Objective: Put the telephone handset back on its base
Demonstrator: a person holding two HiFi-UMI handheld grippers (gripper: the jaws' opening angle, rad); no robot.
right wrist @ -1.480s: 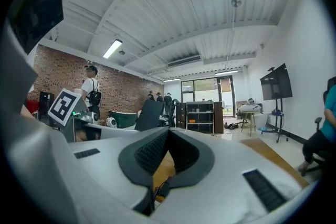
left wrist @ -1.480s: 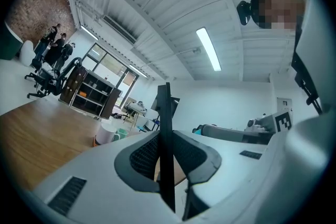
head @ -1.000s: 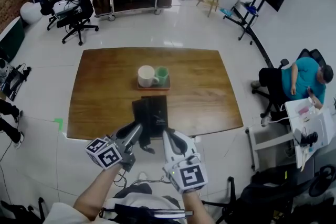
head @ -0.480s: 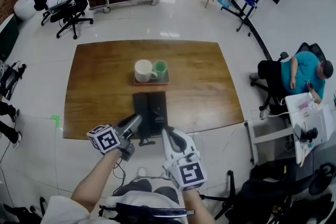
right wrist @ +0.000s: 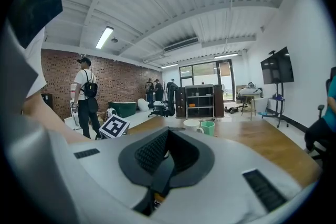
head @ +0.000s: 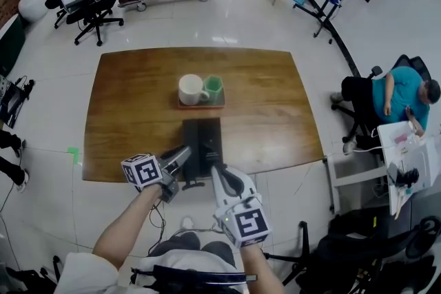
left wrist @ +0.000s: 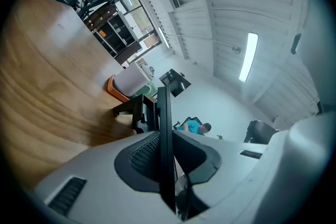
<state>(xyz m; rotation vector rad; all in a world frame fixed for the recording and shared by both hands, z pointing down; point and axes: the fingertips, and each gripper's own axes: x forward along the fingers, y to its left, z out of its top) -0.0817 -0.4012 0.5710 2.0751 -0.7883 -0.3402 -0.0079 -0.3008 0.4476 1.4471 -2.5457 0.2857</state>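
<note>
On table (head: 131, 113): 1 base (head: 202, 141) | 2 cups (head: 191, 89) | left hand-held gripper (head: 180, 156) pinches handset (left wrist: 164, 113) | right hand-held gripper (head: 220, 174) closed

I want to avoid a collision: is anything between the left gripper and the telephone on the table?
Nothing visible stands in the way. The left gripper is at the telephone's near left corner. The white mug and green cup on their tray stand beyond the telephone, apart from it.

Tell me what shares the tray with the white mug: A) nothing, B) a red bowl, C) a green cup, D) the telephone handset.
C: a green cup stands beside the white mug on the tray, beyond the black telephone.
</note>
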